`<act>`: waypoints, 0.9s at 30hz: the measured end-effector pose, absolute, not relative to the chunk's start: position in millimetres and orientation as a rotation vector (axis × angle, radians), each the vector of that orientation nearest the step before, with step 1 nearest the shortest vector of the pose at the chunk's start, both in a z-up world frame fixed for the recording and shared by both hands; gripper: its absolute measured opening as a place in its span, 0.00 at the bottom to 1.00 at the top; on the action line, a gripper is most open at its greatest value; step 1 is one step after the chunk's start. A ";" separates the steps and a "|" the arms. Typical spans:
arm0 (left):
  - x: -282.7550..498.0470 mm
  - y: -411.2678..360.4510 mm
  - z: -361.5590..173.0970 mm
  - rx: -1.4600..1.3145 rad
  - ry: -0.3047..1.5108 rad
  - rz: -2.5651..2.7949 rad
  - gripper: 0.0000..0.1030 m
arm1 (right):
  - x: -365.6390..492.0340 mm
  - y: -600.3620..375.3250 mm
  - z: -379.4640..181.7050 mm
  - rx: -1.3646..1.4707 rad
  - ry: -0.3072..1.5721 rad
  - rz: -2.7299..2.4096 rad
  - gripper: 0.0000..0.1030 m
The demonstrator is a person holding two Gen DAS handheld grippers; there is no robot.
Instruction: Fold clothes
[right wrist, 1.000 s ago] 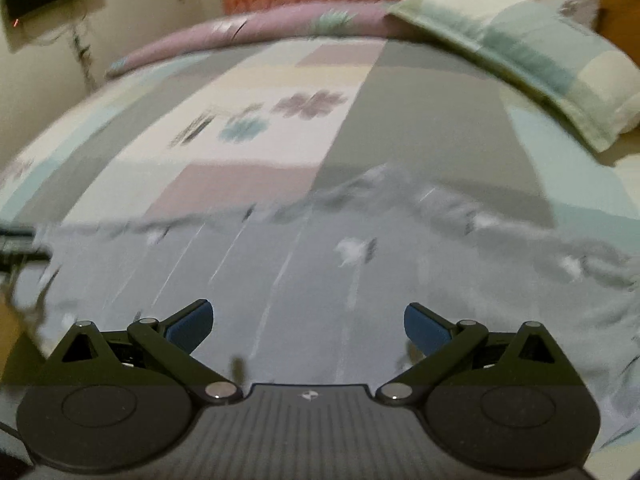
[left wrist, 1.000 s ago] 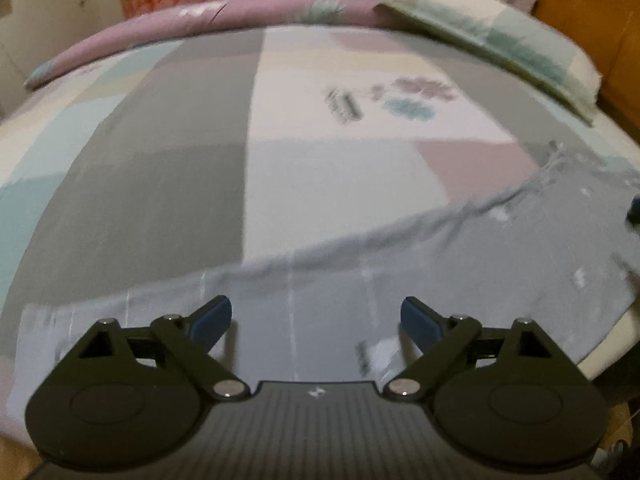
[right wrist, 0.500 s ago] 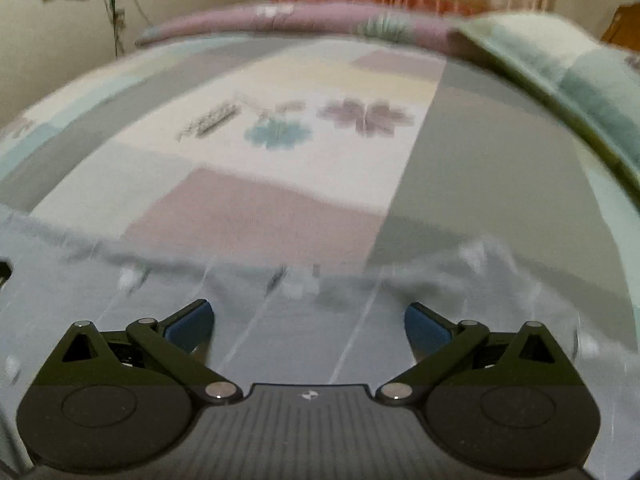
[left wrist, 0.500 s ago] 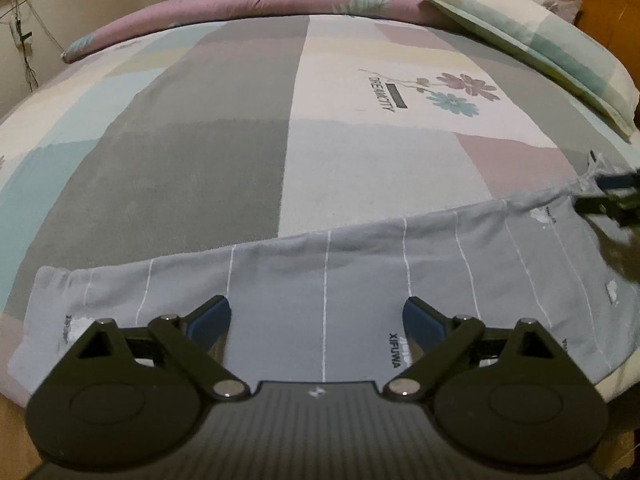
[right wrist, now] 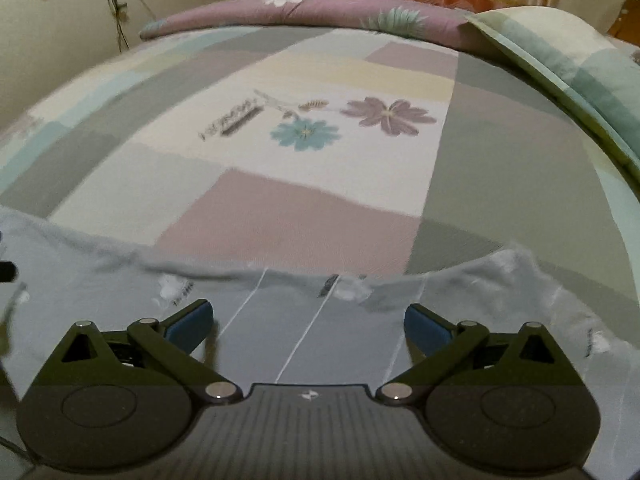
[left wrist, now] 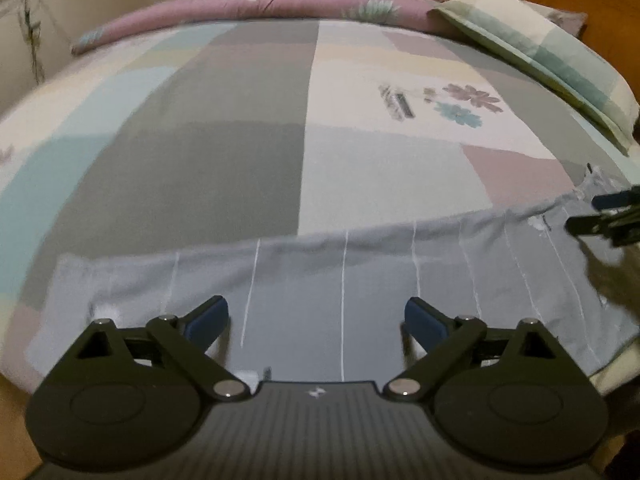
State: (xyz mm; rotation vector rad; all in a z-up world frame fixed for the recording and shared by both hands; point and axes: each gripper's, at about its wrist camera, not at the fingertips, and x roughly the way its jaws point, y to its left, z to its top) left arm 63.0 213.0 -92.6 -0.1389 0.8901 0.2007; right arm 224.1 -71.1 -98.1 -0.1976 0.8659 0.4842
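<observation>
A grey garment (left wrist: 360,280) with thin white stripes lies spread flat along the near edge of the bed, also seen in the right wrist view as the garment (right wrist: 300,312). My left gripper (left wrist: 316,320) hovers open over its middle with nothing between its blue-tipped fingers. My right gripper (right wrist: 308,322) is open too, over the garment's ragged upper edge. The right gripper's fingers (left wrist: 612,220) show at the far right of the left wrist view, above the cloth's right end.
The bed (left wrist: 240,160) wears a patchwork sheet of grey, teal, pink and cream with a flower print (right wrist: 348,120). A pillow (left wrist: 552,64) lies at the right, a purple rolled quilt (right wrist: 320,8) along the far side. A wooden headboard (left wrist: 600,12) stands at right.
Both views have shifted slightly while the garment stays flat on the bed. The right gripper has drawn back toward the garment's edge. Both grippers stay open.
</observation>
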 end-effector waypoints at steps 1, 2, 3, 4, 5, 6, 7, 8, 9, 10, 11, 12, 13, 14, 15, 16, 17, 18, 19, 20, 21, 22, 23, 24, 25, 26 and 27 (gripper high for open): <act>63.4 213.9 -95.9 -0.134 0.889 0.206 0.92 | 226.3 -68.7 -99.8 -0.192 0.861 0.475 1.00; 63.7 215.0 -99.1 -0.129 0.886 0.210 0.92 | 228.6 -66.3 -101.4 -0.187 0.857 0.466 1.00; 64.1 217.2 -100.9 -0.128 0.870 0.213 0.93 | 231.6 -64.3 -101.3 -0.181 0.863 0.458 1.00; 66.3 220.8 -100.4 -0.140 0.863 0.221 0.93 | 234.9 -62.6 -100.5 -0.174 0.874 0.450 1.00; 68.3 224.2 -99.4 -0.152 0.857 0.229 0.93 | 238.2 -60.8 -99.8 -0.167 0.885 0.441 1.00; 69.2 227.1 -95.1 -0.162 0.853 0.237 0.92 | 239.8 -59.8 -99.1 -0.162 0.894 0.434 1.00; 69.5 230.1 -91.2 -0.171 0.848 0.245 0.92 | 239.4 -59.6 -98.6 -0.159 0.900 0.430 1.00; 66.1 234.1 -88.7 -0.175 0.836 0.252 0.92 | 237.1 -60.5 -98.4 -0.153 0.904 0.427 1.00; 62.7 238.0 -86.2 -0.178 0.823 0.258 0.92 | 234.3 -61.8 -98.3 -0.147 0.907 0.425 1.00; 59.3 242.0 -83.6 -0.182 0.811 0.265 0.92 | 230.0 -62.6 -99.0 -0.140 0.908 0.420 1.00; 56.0 246.0 -81.1 -0.185 0.799 0.272 0.93 | 224.8 -63.3 -99.8 -0.138 0.906 0.414 1.00; 53.1 250.4 -79.6 -0.188 0.790 0.281 0.93 | 219.5 -64.0 -100.5 -0.138 0.902 0.410 1.00; 53.4 257.9 -83.4 -0.188 0.801 0.302 0.92 | 215.7 -64.6 -100.4 -0.138 0.903 0.408 1.00; 54.3 266.4 -88.6 -0.193 0.807 0.320 0.92 | 212.3 -65.2 -100.1 -0.138 0.905 0.407 1.00; 55.4 275.1 -93.8 -0.199 0.812 0.335 0.92 | 209.0 -65.8 -99.7 -0.138 0.907 0.406 1.00; 57.8 283.9 -99.3 -0.214 0.817 0.338 0.92 | 205.6 -66.3 -99.4 -0.138 0.909 0.405 1.00; 59.5 289.5 -102.2 -0.218 0.801 0.329 0.93 | 203.3 -67.3 -98.0 -0.137 0.913 0.404 1.00; 61.5 290.1 -100.9 -0.211 0.791 0.322 0.93 | 201.4 -68.3 -96.3 -0.135 0.917 0.402 1.00; 64.5 288.5 -98.0 -0.203 0.806 0.327 0.93 | 199.8 -70.0 -94.2 -0.128 0.921 0.400 1.00; 67.0 286.5 -95.1 -0.195 0.818 0.330 0.92 | 197.5 -72.9 -91.5 -0.121 0.921 0.398 1.00; 65.3 282.9 -90.9 -0.184 0.810 0.326 0.92 | 194.9 -76.1 -88.6 -0.113 0.920 0.396 1.00; 60.1 278.5 -86.5 -0.180 0.797 0.310 0.92 | 192.4 -79.3 -85.7 -0.106 0.919 0.394 1.00; 54.9 274.0 -82.1 -0.175 0.785 0.295 0.93 | 188.7 -83.4 -82.9 -0.113 0.913 0.386 1.00; 49.2 269.2 -78.1 -0.172 0.774 0.281 0.93 | 184.7 -87.9 -80.1 -0.126 0.906 0.375 1.00; 41.2 262.9 -77.4 -0.170 0.772 0.272 0.93 | 180.6 -93.1 -78.4 -0.143 0.897 0.363 1.00; 37.3 257.9 -79.3 -0.165 0.781 0.262 0.93 | 176.1 -99.1 -77.1 -0.162 0.884 0.349 1.00; 33.6 252.9 -81.6 -0.159 0.790 0.253 0.93 | 171.7 -106.9 -76.9 -0.174 0.875 0.336 1.00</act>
